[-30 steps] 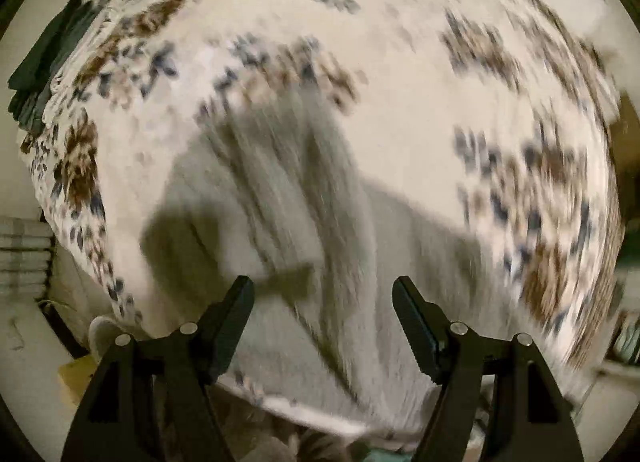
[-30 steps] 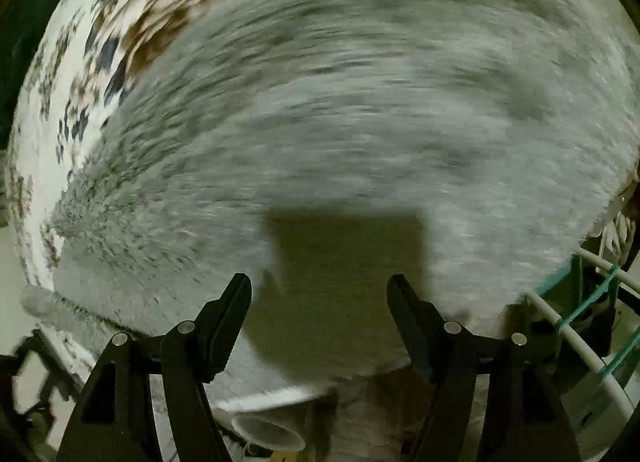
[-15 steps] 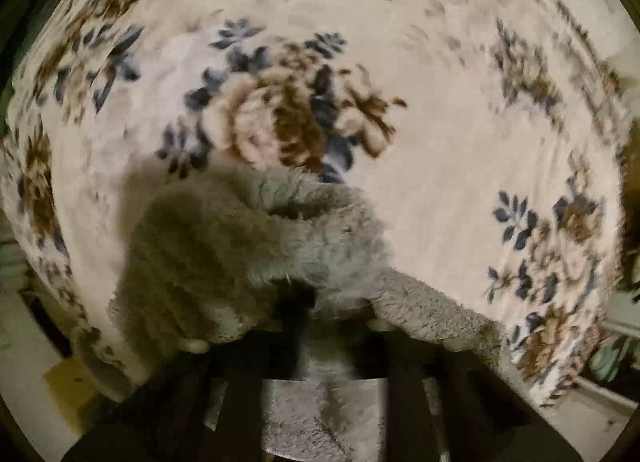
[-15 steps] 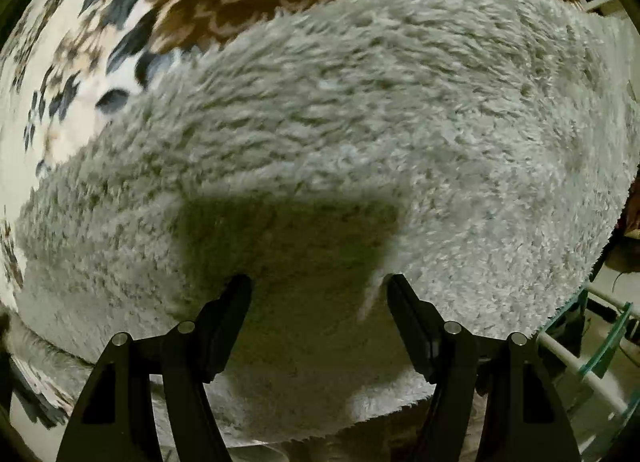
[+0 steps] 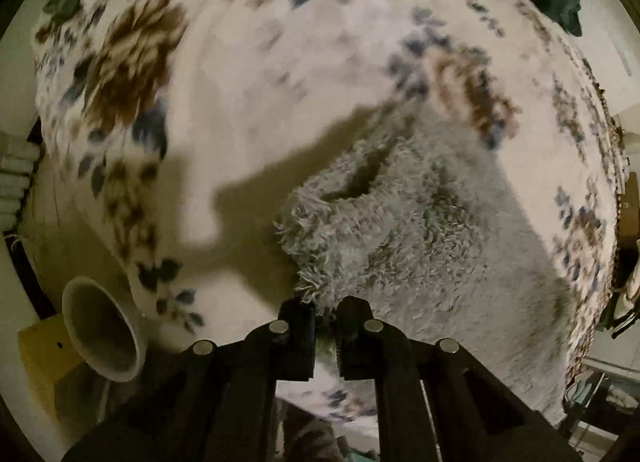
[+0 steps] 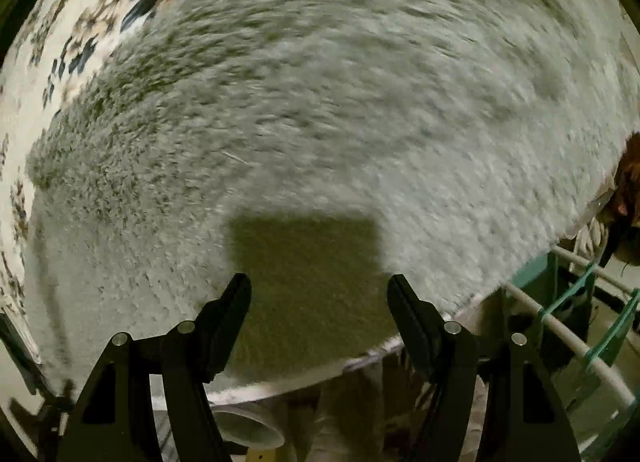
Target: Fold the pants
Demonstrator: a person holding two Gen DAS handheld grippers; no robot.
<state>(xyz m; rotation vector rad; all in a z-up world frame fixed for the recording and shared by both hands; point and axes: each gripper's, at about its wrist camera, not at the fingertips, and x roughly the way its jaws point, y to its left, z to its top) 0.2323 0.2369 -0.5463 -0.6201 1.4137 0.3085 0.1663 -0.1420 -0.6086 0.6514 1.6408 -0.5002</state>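
On the floral blanket (image 5: 248, 110), cream with brown and blue flowers, the grey fleece pants (image 5: 420, 230) lie spread, and in the left wrist view their fuzzy mass runs from the near centre off toward the far right, though motion blur hides which end is the waistband. At the lower left of that view a white funnel-shaped object (image 5: 100, 330) sits just off the blanket's edge, its mouth facing the camera and nothing visible inside. The left hand-held gripper (image 5: 325, 318) is clenched on a raised tuft of the pants, with fleece showing in the narrow gap between its tips. In the right wrist view the pants (image 6: 340, 122) fill nearly the whole frame. The right hand-held gripper (image 6: 319, 294) is released, spread wide above the fleece, grasping nothing. White rails with green straps (image 6: 568, 326) stand at its far right.
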